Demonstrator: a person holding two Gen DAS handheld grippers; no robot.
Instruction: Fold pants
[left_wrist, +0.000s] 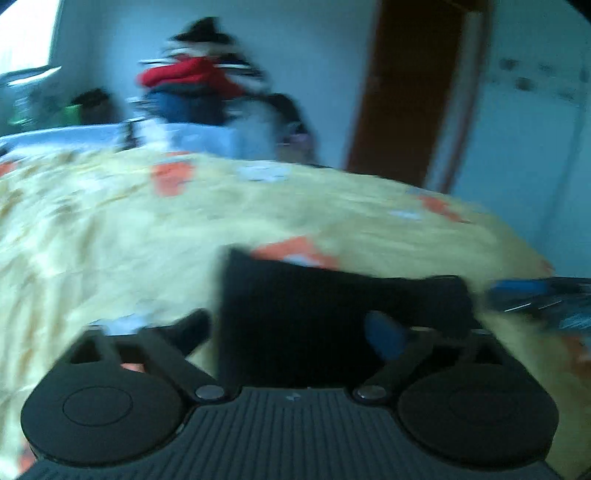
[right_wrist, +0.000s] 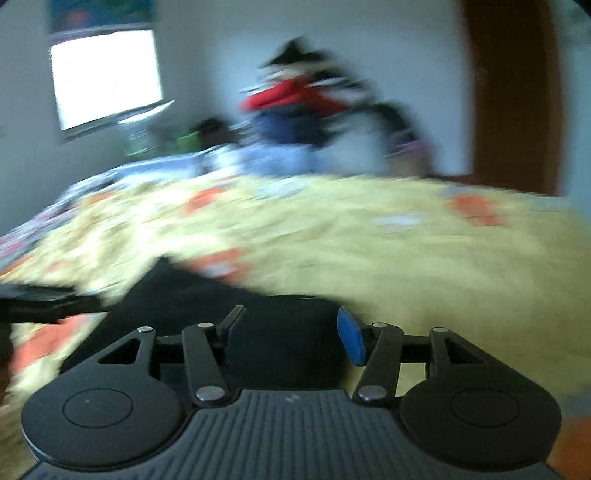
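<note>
The black pants (left_wrist: 332, 295) lie in a folded block on the yellow bedspread (left_wrist: 110, 240), right in front of my left gripper (left_wrist: 291, 328). Its jaws stand wide open above the cloth, one blue pad (left_wrist: 384, 332) showing, with nothing pinched. In the right wrist view the pants (right_wrist: 184, 295) spread dark under my right gripper (right_wrist: 291, 330), whose jaws are partly apart and open, gripping nothing. The right gripper (left_wrist: 535, 295) shows at the right edge of the left view. The left gripper (right_wrist: 40, 299) shows at the left edge of the right view. Both pictures are blurred.
A heap of clothes (left_wrist: 195, 81) in red, blue and white sits at the bed's far side against the wall. A brown door (left_wrist: 406, 92) stands at the right. A bright window (right_wrist: 107, 77) is on the left wall. Yellow bedspread stretches left of and beyond the pants.
</note>
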